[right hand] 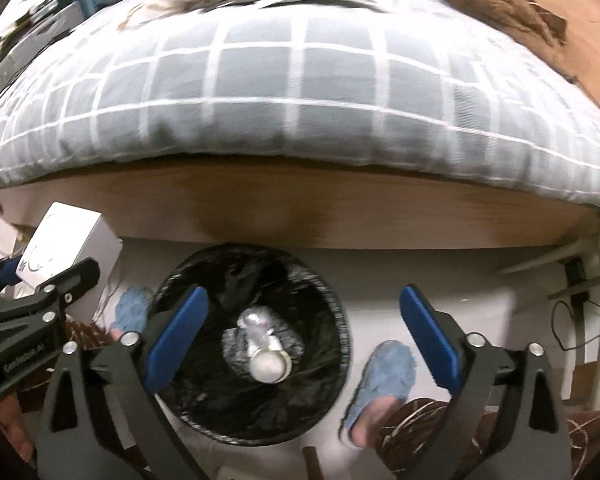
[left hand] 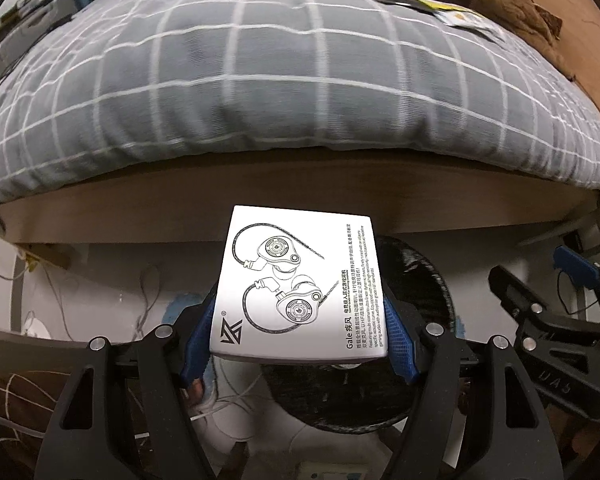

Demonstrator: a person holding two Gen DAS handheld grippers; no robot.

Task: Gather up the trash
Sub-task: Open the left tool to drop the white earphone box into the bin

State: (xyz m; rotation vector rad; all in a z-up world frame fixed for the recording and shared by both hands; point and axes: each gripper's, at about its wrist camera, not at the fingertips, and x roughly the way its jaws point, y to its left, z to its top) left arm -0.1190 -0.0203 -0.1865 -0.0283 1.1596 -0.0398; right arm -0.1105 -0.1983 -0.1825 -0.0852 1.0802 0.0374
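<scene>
Blue-padded left tongs (left hand: 300, 328) pinched a white earphone box (left hand: 298, 284) beside the bed's wooden edge, over the rim of the black-lined trash bin (right hand: 204, 288). To their right, the right tongs (right hand: 304, 340) stood spread wide above that bin, where a silvery crumpled wrapper (right hand: 266, 344) lay at the bottom.

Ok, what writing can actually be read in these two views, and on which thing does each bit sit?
"Gale", followed by Chinese characters: on the white box held in the left claw.
Angular logo mark, no plain letters: same box, by its lower left corner.
Small print beside the earphone drawing on the box: too small to read.
"UAS" or similar, embossed: on the right claw's black frame, uncertain.
White lettering on the left claw's frame, right view: blurred.
</scene>
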